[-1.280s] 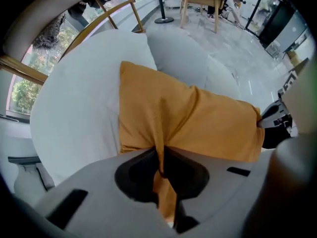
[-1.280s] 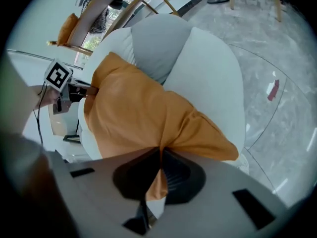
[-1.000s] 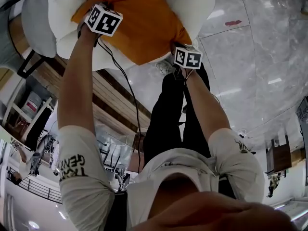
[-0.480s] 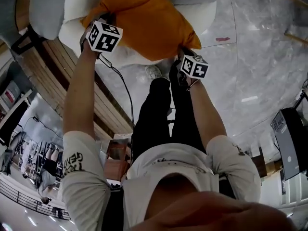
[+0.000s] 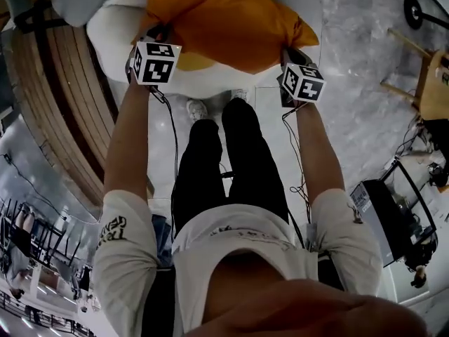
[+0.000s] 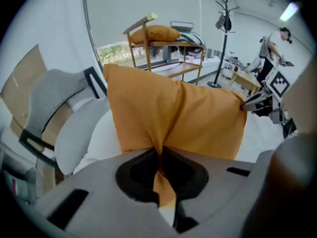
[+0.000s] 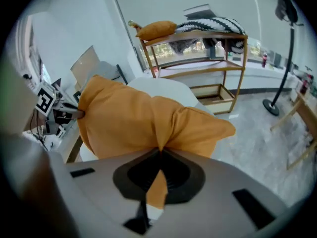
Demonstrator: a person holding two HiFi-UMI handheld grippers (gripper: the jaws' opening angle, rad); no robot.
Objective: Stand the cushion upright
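Above the white chair (image 5: 116, 30), left gripper (image 5: 151, 39) and right gripper (image 5: 289, 56) each clamped on an edge of the orange cushion (image 5: 224, 23).

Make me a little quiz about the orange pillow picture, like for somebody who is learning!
1. True or false: the left gripper and the right gripper both pinch the orange cushion.
2. What lies on top of the wooden shelf? A: another orange cushion. B: a ball. C: a shoe.
3. Fill in: the soft seat by the cushion is ____.
Key: 1 true; 2 A; 3 white.
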